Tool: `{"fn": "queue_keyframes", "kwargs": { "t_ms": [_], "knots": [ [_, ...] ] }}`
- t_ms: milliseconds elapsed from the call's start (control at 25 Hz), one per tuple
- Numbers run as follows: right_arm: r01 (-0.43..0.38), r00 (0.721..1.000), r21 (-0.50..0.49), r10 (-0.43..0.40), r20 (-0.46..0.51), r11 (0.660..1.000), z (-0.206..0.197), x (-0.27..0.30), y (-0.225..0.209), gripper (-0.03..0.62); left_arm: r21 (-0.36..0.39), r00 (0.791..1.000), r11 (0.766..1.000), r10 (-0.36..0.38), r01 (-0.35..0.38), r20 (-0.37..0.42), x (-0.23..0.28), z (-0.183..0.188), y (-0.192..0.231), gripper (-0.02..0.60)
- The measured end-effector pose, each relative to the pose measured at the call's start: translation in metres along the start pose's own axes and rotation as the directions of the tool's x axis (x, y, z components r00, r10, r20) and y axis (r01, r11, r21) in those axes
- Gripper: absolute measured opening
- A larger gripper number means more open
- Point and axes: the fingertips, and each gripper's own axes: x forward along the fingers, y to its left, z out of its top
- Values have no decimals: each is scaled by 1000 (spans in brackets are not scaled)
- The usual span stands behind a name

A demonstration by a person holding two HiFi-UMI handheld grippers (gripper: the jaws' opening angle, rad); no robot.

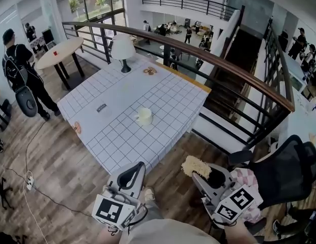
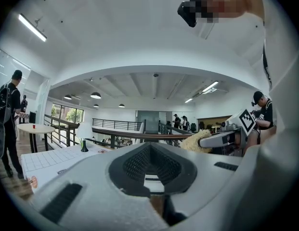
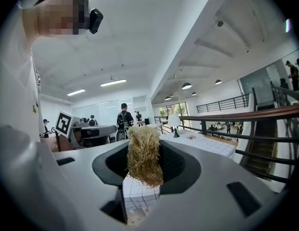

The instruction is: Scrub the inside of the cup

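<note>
R gripper clamps fibrous scrubber, L gripper closed w/ nothing in it; cup sits well apart on gridded table.

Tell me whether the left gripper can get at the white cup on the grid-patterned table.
Probably not from here: the left gripper hangs short of the table's edge, though nothing blocks the white cup.
</note>
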Motion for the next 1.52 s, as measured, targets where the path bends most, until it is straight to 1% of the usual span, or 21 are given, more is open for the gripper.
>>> {"fn": "queue_keyframes", "kwargs": {
  "t_ms": [160,440,760,1000,1160,1240,1360,1440,1520],
  "knots": [
    [-5,1000,3,5,-6,1000,13,48,-12,146,-6,1000,1000,-8,8,-12,26,1,43,14],
    [-8,1000,0,8,-5,1000,35,126,-28,146,-16,999,1000,-9,9,-40,52,1,115,14],
    [-12,1000,-37,13,14,999,59,193,-30,146,-20,998,999,-36,35,-44,72,-3,174,14],
    [-12,1000,-31,12,-13,999,58,220,-38,146,-36,997,998,-46,44,-57,84,-8,194,14],
    [-24,999,-20,24,-23,1000,56,230,-49,146,-45,999,998,-42,41,-31,90,-7,201,14],
    [-33,999,-15,33,-33,999,53,233,-56,146,-43,999,999,-26,25,-28,93,-6,202,14],
    [-49,998,-10,49,-49,999,47,236,-66,146,-17,998,1000,22,-23,-56,101,-3,202,14],
    [-59,997,-1,59,-52,998,45,237,-72,146,-36,999,999,29,-30,-45,106,1,199,14],
    [-65,996,9,65,-55,998,43,236,-77,146,-31,999,999,22,-24,-48,110,0,193,14]
  ]
}}
